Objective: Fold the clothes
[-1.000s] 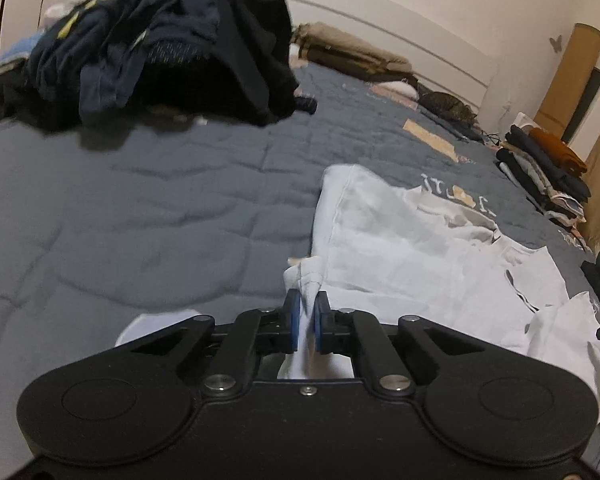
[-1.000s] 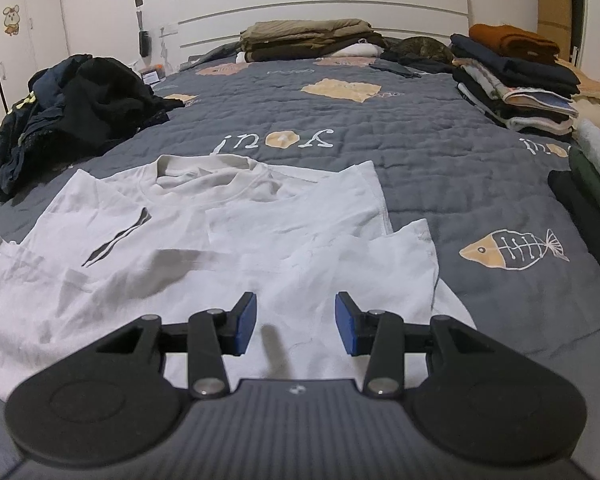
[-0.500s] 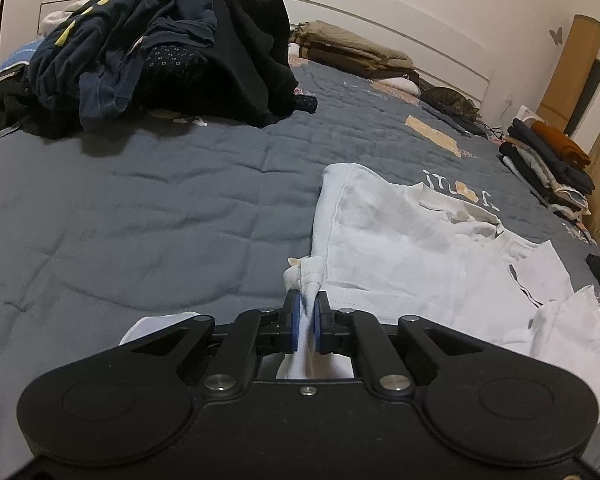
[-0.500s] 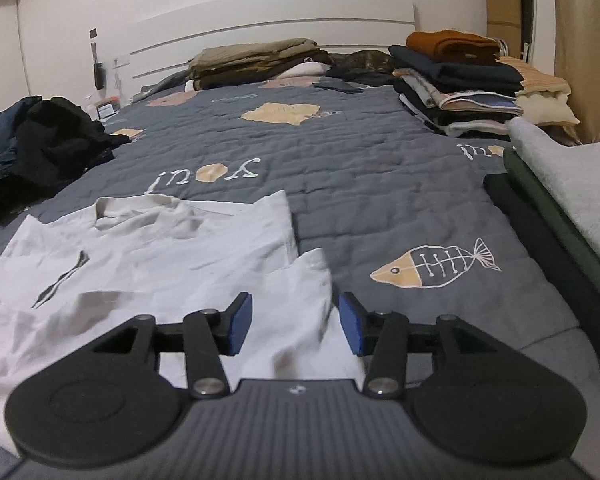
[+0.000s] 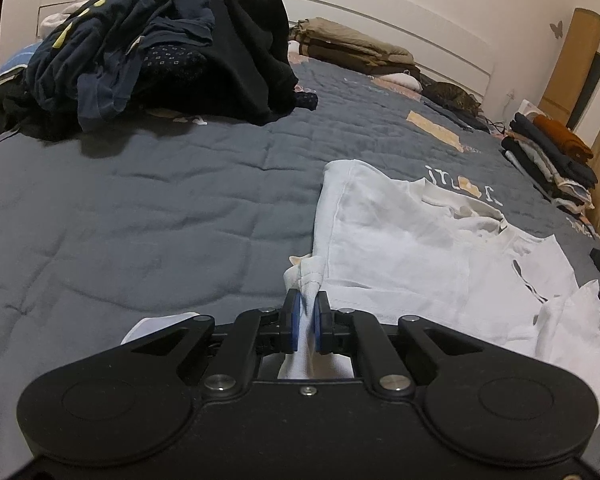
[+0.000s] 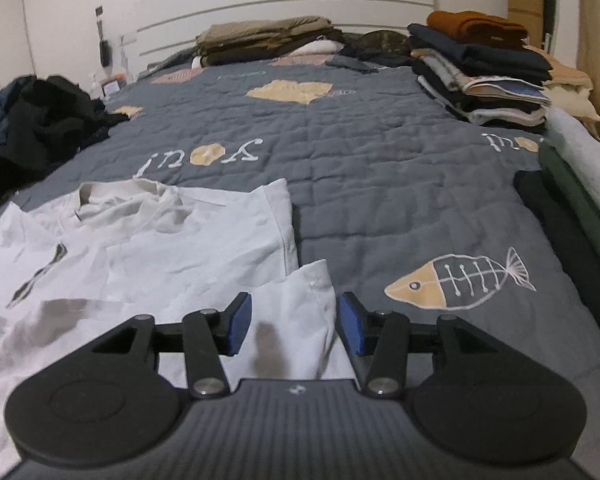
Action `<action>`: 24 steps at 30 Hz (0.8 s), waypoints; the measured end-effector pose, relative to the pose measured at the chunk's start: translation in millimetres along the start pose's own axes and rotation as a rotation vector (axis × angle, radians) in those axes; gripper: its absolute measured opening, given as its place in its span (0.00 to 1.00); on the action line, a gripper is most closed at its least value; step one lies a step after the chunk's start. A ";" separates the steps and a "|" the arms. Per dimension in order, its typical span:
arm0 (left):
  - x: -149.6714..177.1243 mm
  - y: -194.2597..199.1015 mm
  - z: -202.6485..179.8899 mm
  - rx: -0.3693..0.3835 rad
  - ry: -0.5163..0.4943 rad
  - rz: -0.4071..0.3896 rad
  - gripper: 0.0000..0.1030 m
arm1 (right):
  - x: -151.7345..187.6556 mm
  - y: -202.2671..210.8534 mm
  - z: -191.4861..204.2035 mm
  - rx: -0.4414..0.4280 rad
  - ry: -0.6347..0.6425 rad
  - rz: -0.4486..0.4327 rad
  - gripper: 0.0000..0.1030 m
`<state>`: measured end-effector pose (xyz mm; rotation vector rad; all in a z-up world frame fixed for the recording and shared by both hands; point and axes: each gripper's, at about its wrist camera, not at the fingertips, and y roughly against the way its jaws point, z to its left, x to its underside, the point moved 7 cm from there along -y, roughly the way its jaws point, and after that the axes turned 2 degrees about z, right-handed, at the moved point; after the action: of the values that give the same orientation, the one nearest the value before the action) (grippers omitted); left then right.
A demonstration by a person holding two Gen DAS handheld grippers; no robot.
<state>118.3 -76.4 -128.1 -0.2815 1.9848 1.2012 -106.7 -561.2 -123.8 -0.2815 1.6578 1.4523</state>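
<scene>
A white T-shirt [image 6: 172, 264] lies spread on the near part of a bed covered by a grey quilt [image 6: 380, 184], collar toward the headboard. The left gripper [image 5: 305, 312] has its blue fingers [image 5: 296, 322] pinched tight on a bunched corner of the shirt's left edge; the cloth rises in a small peak between them. To the left of that edge the quilt is bare and open all the way to a dark heap of unfolded clothes [image 5: 160, 52] near the far left corner.

The right gripper [image 6: 296, 322] hangs over the shirt's right edge, its fingers [image 6: 240, 320] parted to a middling width and touching nothing; the sleeve's hem [image 6: 316, 280] lies under the gap between them. Right of that hem the quilt is free as far as a fish print [image 6: 460, 280]. Folded stacks [image 6: 484, 72] line the bed's far right side, and more folded clothes [image 6: 268, 36] sit against the headboard, well apart from the shirt.
</scene>
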 end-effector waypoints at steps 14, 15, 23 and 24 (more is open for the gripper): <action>1.6 -2.6 2.8 0.004 -0.003 0.011 0.07 | 1.7 -28.4 -2.7 -0.054 -0.068 0.053 0.31; 1.4 -2.3 2.8 0.004 -0.003 0.009 0.07 | 0.9 -27.2 -2.4 -0.061 -0.079 0.048 0.12; -6.5 9.1 0.9 0.005 0.000 -0.048 0.07 | -22.1 2.3 -6.6 -0.100 -0.151 -0.051 0.05; -8.9 12.2 -0.1 0.009 -0.001 -0.062 0.07 | -25.5 6.5 -7.5 -0.103 -0.159 -0.066 0.05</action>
<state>117.5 -71.8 -113.7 -0.3356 1.9657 1.1521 -99.7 -575.4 -101.5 -0.2689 1.4365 1.4740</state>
